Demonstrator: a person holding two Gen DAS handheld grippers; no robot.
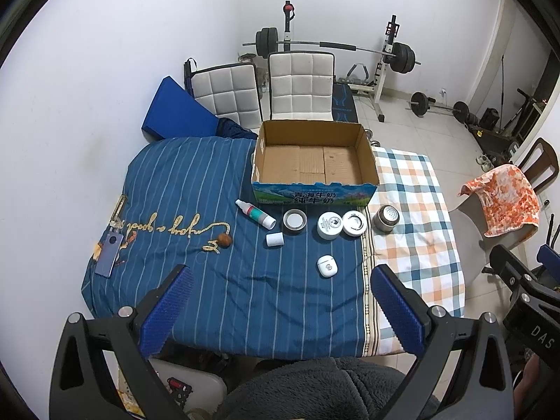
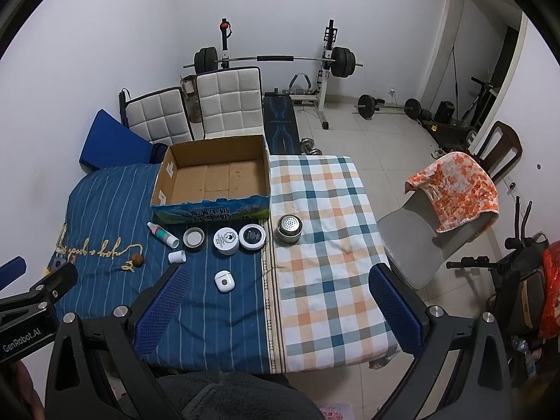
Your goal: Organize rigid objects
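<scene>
Both tongs, left (image 1: 280,309) and right (image 2: 276,309), hover apart and empty; mid-frame before the cardboard box (image 1: 311,164), the white earbud case (image 1: 327,266) looks light, hard, slippery—pinch its flat sides.

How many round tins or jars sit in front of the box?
4, in a row: open tin at left, white jar, black-topped jar, perforated steel canister on the plaid cloth. None seems hidden.

Cardboard box (image 1: 315,161): matt brown inside, glossy printed front. Perforated canister (image 1: 385,217), at box's 5 o'clock: brushed metal. Earbud case (image 1: 327,266): smooth white plastic. Striped bedcover (image 1: 196,182): soft cloth.
</scene>
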